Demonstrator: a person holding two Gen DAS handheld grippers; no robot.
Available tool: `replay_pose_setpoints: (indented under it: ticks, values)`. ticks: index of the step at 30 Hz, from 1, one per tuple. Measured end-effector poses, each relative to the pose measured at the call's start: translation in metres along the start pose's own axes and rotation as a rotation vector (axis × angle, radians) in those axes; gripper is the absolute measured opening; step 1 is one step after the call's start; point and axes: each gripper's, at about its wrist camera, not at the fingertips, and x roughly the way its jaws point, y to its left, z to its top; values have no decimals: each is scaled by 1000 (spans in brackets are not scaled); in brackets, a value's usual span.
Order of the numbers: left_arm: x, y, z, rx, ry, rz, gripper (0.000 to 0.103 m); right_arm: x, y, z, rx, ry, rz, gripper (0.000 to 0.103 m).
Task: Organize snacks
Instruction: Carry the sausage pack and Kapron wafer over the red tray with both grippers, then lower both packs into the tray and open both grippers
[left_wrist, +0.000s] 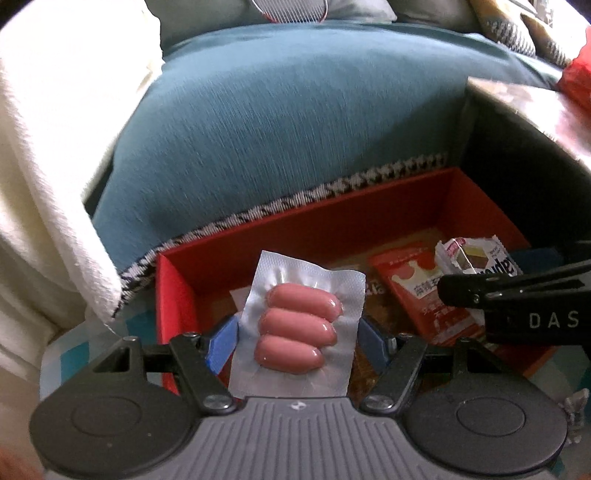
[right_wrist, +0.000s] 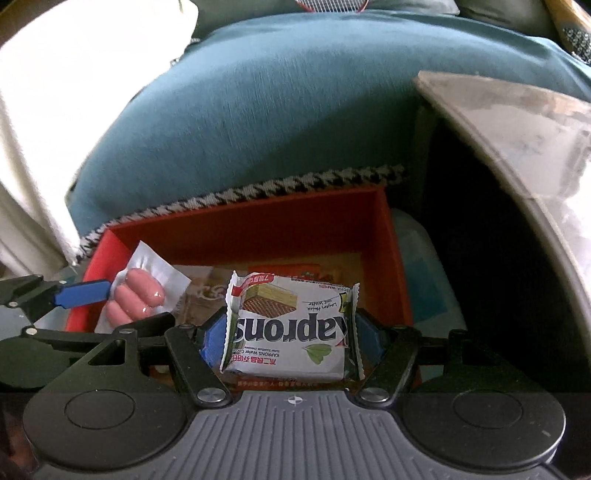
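My left gripper (left_wrist: 297, 332) is shut on a clear pack of three pink sausages (left_wrist: 299, 325), held above the near left part of a red box (left_wrist: 314, 229). My right gripper (right_wrist: 290, 334) is shut on a white Kaprons wafer packet (right_wrist: 291, 332), held over the same red box (right_wrist: 258, 225). In the left wrist view the wafer packet (left_wrist: 476, 258) and the black right gripper body show at the right. From the right wrist camera, the sausage pack (right_wrist: 142, 295) and a blue finger (right_wrist: 83, 293) of the left gripper appear at the left. A red snack packet (left_wrist: 417, 288) lies inside the box.
A teal cushion with houndstooth trim (left_wrist: 288, 122) rises directly behind the box. White fabric (left_wrist: 48, 166) hangs at the left. A grey tabletop edge (right_wrist: 517, 129) juts in at the right, dark space beneath it. Other flat packets lie on the box floor.
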Motion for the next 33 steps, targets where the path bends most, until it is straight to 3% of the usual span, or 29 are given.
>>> replay_pose_setpoints:
  ticks: [15, 16, 26, 33]
  values:
    - [10, -4, -3, 19, 44, 10, 66, 18, 4, 1, -12, 46, -9, 79]
    - [10, -2, -3, 35, 175, 21, 67, 18, 5, 1, -14, 46, -15, 80]
    - [-21, 8, -2, 3, 145, 13, 67, -9, 9, -3, -39, 16, -28, 86]
    - [-56, 4, -18, 48, 143, -72, 67, -40, 3, -15, -36, -6, -27, 87]
